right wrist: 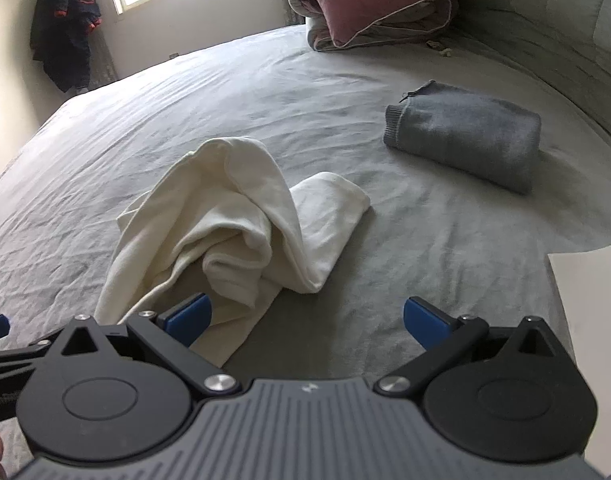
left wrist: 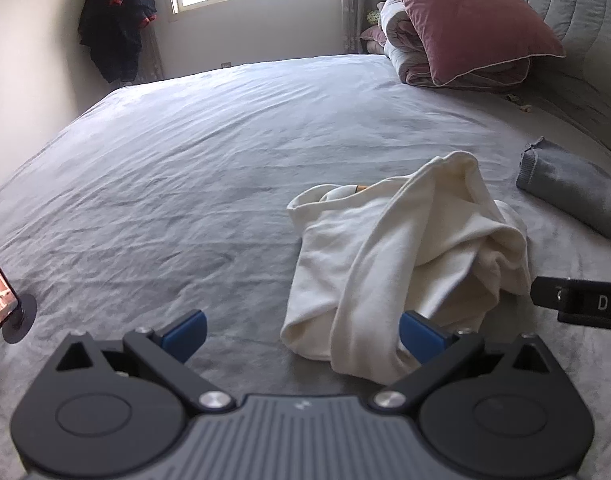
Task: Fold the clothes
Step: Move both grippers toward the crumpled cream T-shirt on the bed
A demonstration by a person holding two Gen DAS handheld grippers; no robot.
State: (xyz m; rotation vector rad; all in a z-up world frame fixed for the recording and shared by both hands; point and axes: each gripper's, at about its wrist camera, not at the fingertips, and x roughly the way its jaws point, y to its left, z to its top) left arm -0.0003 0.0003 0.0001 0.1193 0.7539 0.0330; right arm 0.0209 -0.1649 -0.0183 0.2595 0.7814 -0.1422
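Note:
A crumpled cream-white garment lies in a heap on the grey bedsheet. My left gripper is open just in front of the heap's near left edge, and its right blue pad touches the cloth. In the right wrist view the same cream garment sits ahead and to the left. My right gripper is open over bare sheet, its left blue pad at the garment's near edge. A folded grey garment rests further back on the right.
A pink pillow leans on folded bedding against the grey headboard. A dark jacket hangs by the window. A phone on a stand sits at the bed's left edge. A white sheet-like object lies at right.

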